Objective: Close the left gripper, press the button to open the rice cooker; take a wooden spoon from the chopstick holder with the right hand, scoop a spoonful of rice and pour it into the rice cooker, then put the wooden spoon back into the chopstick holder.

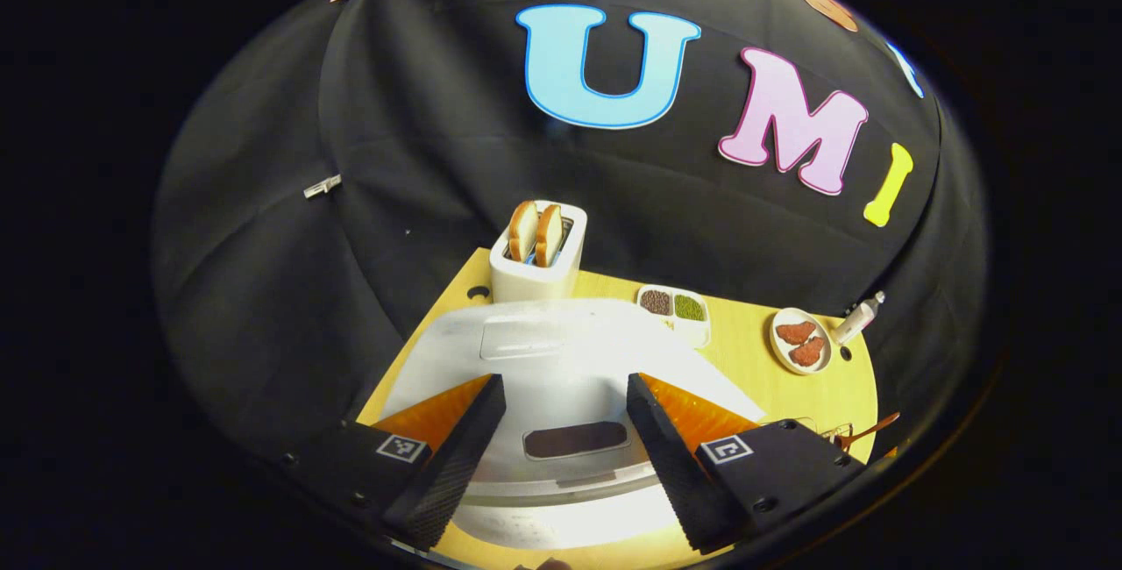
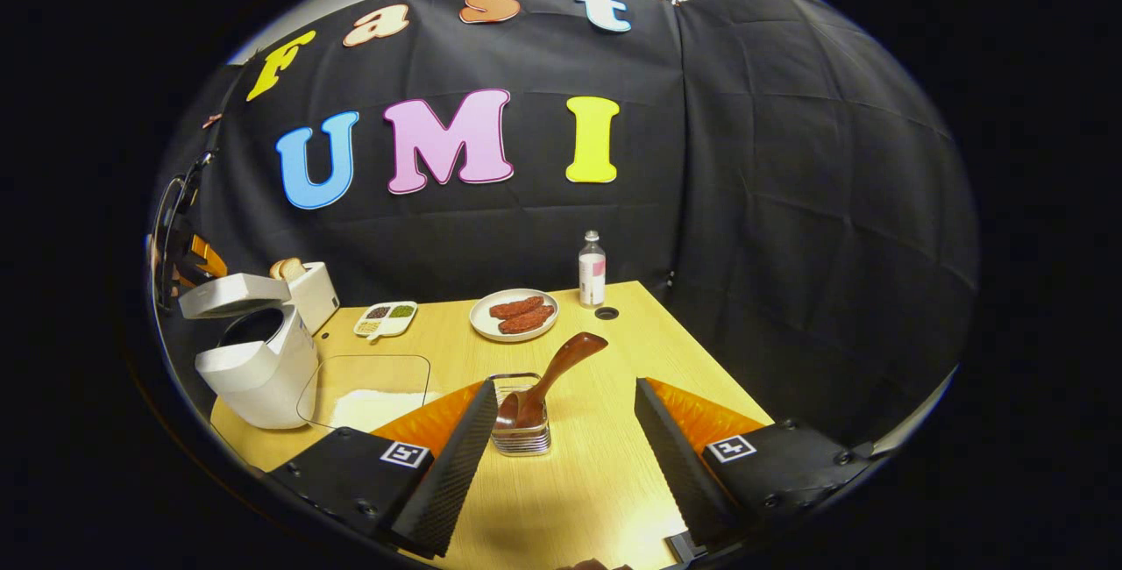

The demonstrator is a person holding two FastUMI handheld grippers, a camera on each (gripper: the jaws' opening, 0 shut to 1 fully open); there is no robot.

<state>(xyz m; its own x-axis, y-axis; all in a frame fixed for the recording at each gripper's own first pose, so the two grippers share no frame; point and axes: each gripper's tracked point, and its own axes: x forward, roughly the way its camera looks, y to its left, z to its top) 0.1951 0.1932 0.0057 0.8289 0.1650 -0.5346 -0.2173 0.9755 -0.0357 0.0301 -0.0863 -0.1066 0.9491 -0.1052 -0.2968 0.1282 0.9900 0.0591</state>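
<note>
In the left gripper view, the left gripper (image 1: 565,438) hangs just above the white rice cooker (image 1: 561,359), its 2 fingers spread well apart with nothing between them; the cooker's dark oblong button (image 1: 575,439) lies in the gap between the fingertips, and I cannot tell whether either finger touches the cooker. Behind the cooker stands a white toaster (image 1: 536,267) with 2 slices of bread upright in its slots. To the right of it on the wooden table (image 1: 754,351) sit a small divided dish of grains (image 1: 673,307), a plate with 2 reddish pieces of meat (image 1: 801,342) and a bottle (image 1: 859,317) beside that plate. In the right gripper view, the right gripper (image 2: 565,438) is held over the table with its fingers wide apart and empty. Between them, a little farther off, stands the clear chopstick holder (image 2: 521,434) with the wooden spoon (image 2: 552,377) in it, the spoon leaning to the right. At the far left in this view the rice cooker (image 2: 254,368) stands with its lid raised, and just beside it lies a clear tray with white rice (image 2: 372,403).
</note>
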